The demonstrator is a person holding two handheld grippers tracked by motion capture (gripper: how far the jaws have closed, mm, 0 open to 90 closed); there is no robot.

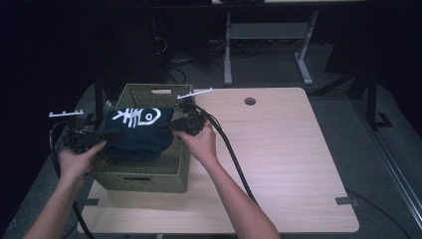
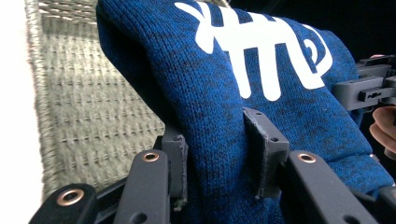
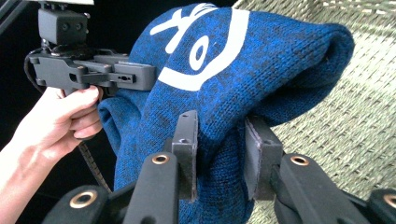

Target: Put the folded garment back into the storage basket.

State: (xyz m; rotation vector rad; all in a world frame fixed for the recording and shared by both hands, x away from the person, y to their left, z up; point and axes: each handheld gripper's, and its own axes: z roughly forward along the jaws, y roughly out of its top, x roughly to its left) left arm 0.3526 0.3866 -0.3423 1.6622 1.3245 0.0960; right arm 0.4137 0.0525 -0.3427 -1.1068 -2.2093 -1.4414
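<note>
Counter: light wood, carrying an olive woven basket at its left end; blue knit garment with a white fishbone print hangs bunched over the basket's open top, stretched between both tools; left hand-held gripper clamped on a fold at the garment's left edge; right hand-held gripper likewise clamped on its right edge.
</note>
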